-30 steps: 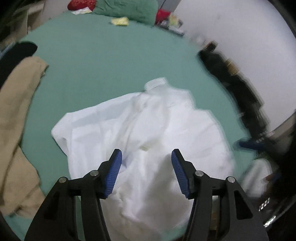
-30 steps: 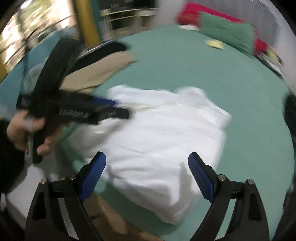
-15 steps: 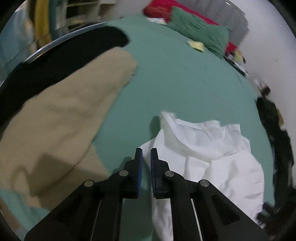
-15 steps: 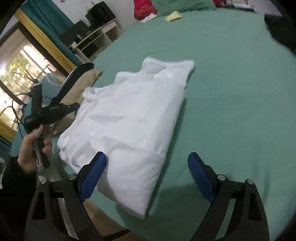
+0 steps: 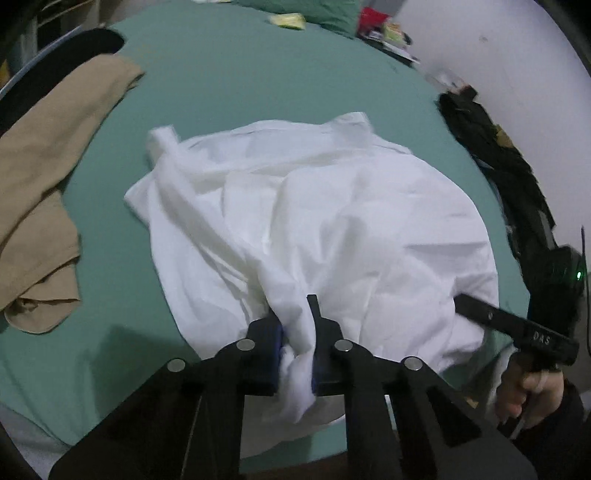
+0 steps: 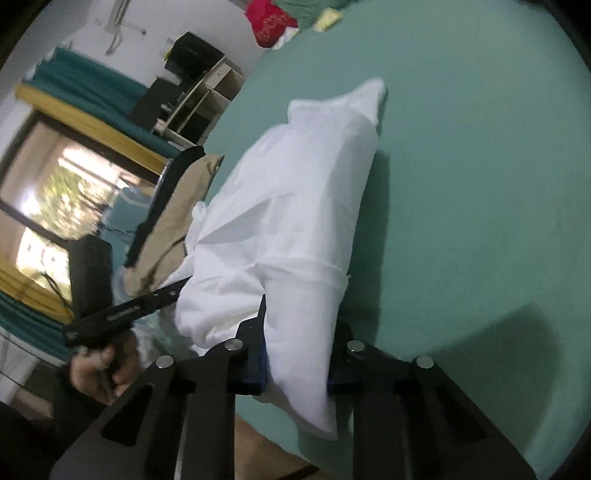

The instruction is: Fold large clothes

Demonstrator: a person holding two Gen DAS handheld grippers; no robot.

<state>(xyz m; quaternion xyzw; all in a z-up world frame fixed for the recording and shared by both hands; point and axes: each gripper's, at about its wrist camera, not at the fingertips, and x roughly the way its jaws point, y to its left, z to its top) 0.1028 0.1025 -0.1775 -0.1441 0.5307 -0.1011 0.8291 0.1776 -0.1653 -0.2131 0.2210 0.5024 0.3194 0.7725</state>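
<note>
Fingers of your left gripper were clamped on a bunched fold of the white shirt, while your right gripper pinched a thicker wad of the same shirt at its near corner. The garment lay rumpled on the green bed sheet, its near hem hanging over the mattress edge closest to you.

A tan garment sprawled on the sheet to the left of the shirt, apart from it, with a dark garment beyond it at the bed's side. Another black heap ran along the right edge by the wall.

Only the left wrist view showed the shirt's crumpled spread and your right hand gripping its tool beside the cloth. Only the right wrist view showed the window, the shelving and your left hand on its handle.

Pillows sat at the far end. Bare sheet stretched wide beyond the shirt and to its right in the right wrist view.
</note>
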